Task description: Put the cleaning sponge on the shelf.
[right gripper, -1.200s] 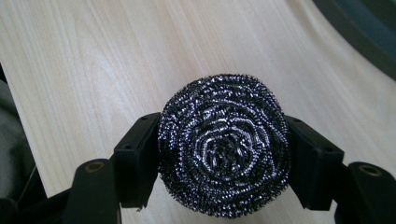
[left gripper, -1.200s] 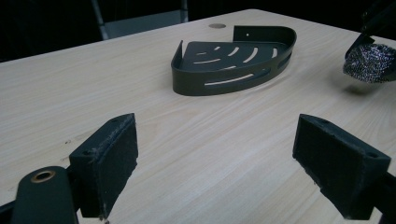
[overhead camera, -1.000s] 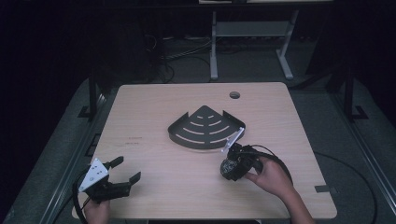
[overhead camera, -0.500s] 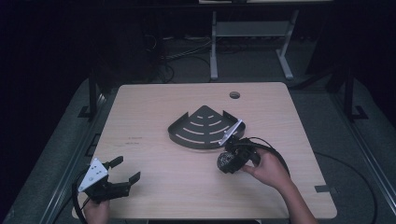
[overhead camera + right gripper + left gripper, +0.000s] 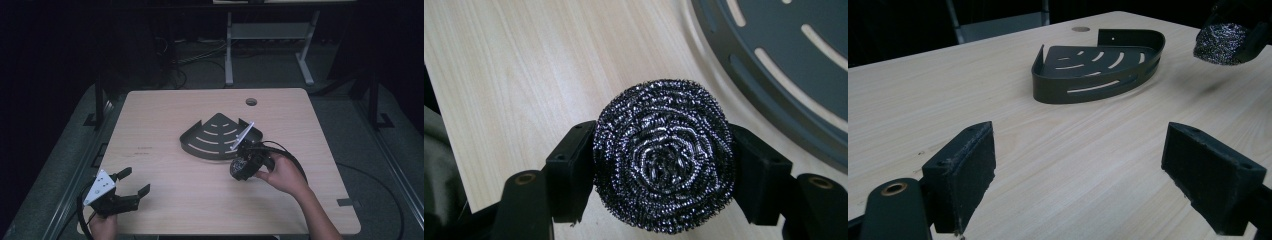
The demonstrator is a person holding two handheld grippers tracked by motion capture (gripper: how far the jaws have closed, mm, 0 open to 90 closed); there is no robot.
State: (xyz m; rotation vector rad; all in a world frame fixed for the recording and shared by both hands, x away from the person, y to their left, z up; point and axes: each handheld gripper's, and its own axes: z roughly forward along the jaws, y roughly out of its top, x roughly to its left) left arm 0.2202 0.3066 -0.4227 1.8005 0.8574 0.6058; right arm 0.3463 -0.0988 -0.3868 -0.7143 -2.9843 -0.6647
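Dark floor and shadow surround a pale wood-grain table (image 5: 165, 200), and a grey metal frame (image 5: 270, 40) stands on the floor beyond its far edge. Near the table's far edge sits a small round hole (image 5: 251, 101).

At the middle of the table lies a black metal quarter-round corner shelf (image 5: 212, 137) with curved slots in its base and a low wall around it; its rounded side faces the person.

Just beside the shelf's near right end, the right gripper (image 5: 243, 167) sits in the person's right hand (image 5: 280, 175), its cable looping off to the right. The jaws are clamped on a round, dark steel-wool scouring pad (image 5: 663, 155), pressing on it from both sides. In the right gripper view the pad's coiled face sits between the two black pads (image 5: 569, 172), with bare wood below it and the rim of the shelf (image 5: 784, 75) at the upper right. The pad is outside the shelf, close to its wall. In the left gripper view it shows at the upper right corner (image 5: 1220, 42), lifted clear of the table with a faint shadow beneath.

At the near left corner of the table, well apart from the shelf, the left gripper (image 5: 134, 183) rests in the person's left hand (image 5: 102, 226), a grey three-cornered plate on top. Its jaws stand wide apart with only bare table between them.
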